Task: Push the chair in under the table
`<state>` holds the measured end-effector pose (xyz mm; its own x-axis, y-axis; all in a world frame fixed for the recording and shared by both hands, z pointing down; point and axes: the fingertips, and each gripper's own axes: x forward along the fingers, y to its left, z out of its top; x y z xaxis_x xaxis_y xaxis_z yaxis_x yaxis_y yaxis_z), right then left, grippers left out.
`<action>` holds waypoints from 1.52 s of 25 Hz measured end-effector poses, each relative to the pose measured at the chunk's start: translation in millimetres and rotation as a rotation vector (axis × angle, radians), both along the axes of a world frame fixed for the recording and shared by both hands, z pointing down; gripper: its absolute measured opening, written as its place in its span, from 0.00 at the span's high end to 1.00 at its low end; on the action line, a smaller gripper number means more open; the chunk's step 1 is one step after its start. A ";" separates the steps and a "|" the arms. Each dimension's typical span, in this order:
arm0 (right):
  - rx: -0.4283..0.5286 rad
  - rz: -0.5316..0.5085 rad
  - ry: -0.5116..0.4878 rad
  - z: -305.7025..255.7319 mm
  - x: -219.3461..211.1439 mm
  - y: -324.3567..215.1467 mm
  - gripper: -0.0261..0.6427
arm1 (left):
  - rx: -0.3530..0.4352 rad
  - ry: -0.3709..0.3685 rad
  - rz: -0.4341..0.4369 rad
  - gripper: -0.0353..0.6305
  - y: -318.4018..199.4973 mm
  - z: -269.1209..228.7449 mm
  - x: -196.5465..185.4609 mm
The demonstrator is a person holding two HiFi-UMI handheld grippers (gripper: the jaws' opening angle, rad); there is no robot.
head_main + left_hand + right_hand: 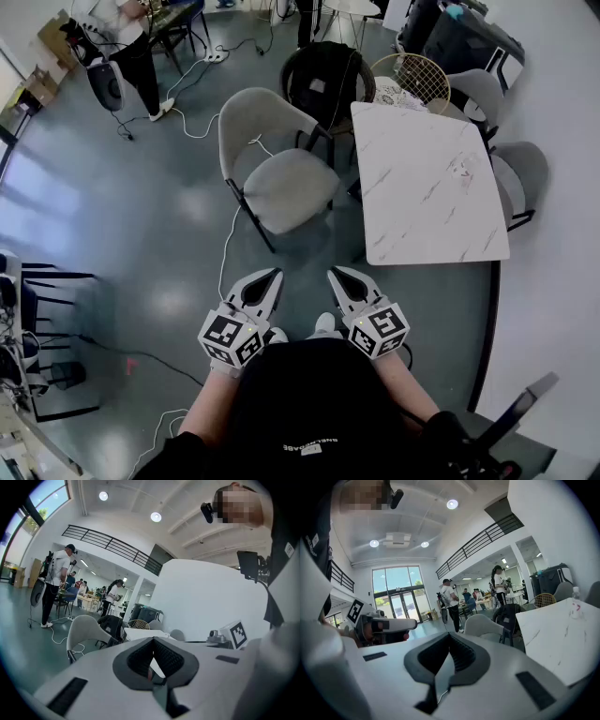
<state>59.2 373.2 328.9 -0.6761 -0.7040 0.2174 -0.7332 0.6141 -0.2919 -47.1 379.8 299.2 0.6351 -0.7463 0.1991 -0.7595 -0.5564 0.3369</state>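
A grey upholstered chair (272, 173) with black legs stands pulled out to the left of the white marble table (427, 178), turned at an angle. The same chair (86, 632) (487, 626) appears ahead in both gripper views, the table (560, 637) at the right of the right gripper view. My left gripper (273, 277) and right gripper (335, 275) hang side by side close to my body, well short of the chair. Both are shut with nothing between the jaws.
More grey chairs (511, 183) stand at the table's far and right sides, a black chair (323, 80) and a wicker one (412, 75) behind it. White cables (225, 239) trail over the floor by the chair. A person (127, 42) stands far left.
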 end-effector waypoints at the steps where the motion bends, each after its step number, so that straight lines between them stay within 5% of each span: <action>1: -0.003 0.000 -0.001 1.2 3.4 -1.3 0.94 | -0.003 0.003 0.000 0.94 -1.3 1.0 3.2; 27: -0.076 -0.051 -0.097 22.9 87.8 -32.4 0.94 | -0.056 -0.101 -0.050 0.94 -27.3 20.8 102.1; 38: -0.111 -0.089 -0.057 43.9 62.2 -75.7 0.94 | -0.102 -0.081 -0.060 0.94 -71.8 45.6 79.4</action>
<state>121.4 297.5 372.8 -0.7483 -0.6144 0.2502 -0.6577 0.6378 -0.4008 32.2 307.9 344.8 0.5691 -0.7556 0.3243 -0.8171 -0.4757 0.3255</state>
